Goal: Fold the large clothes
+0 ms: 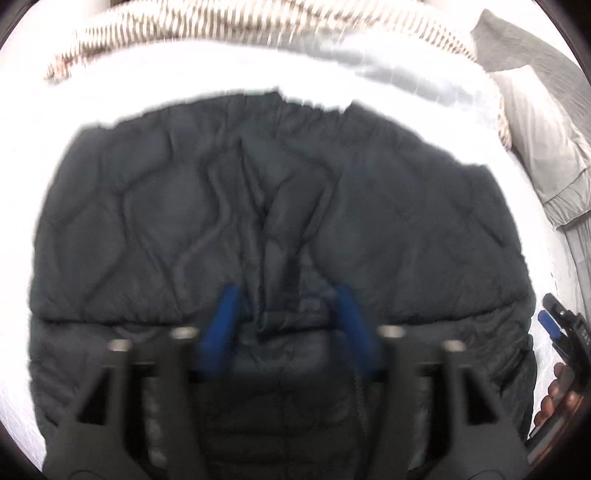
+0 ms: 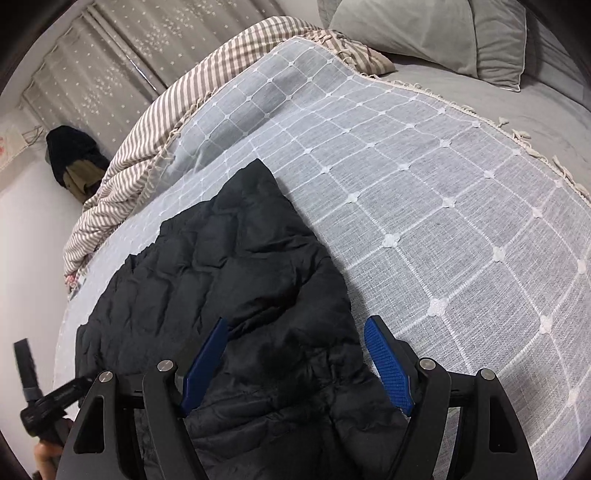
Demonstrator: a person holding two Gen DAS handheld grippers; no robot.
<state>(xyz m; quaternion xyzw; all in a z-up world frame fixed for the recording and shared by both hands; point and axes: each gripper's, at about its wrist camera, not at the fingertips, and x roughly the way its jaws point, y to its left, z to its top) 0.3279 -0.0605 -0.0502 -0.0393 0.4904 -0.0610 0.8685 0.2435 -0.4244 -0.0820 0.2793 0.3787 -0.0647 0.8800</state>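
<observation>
The black quilted jacket (image 1: 229, 206) lies spread flat on the pale grid-patterned bedspread (image 2: 424, 192), its padded panels creased down the middle. The left gripper (image 1: 286, 295) hangs over the jacket's centre with its two blue pads (image 1: 225, 306) parted to either side of a bunched ridge of fabric; the pads do not press on it, though the view is blurred, so the jaws stand open with cloth between them. The right gripper (image 2: 295, 328) sits at the jacket's edge nearest the open bedspread, jaws spread wide, one blue pad (image 2: 207, 354) over the black fabric and the other over the bedspread just beside it, holding nothing. There is one jacket, two grippers, and one striped blanket (image 2: 155, 122) rumpled along the far side of the bed. Two grey pillows (image 2: 424, 33) rest at the head. A dark bundle (image 2: 74, 155) sits off beyond the bed by the curtain (image 2: 122, 48).
</observation>
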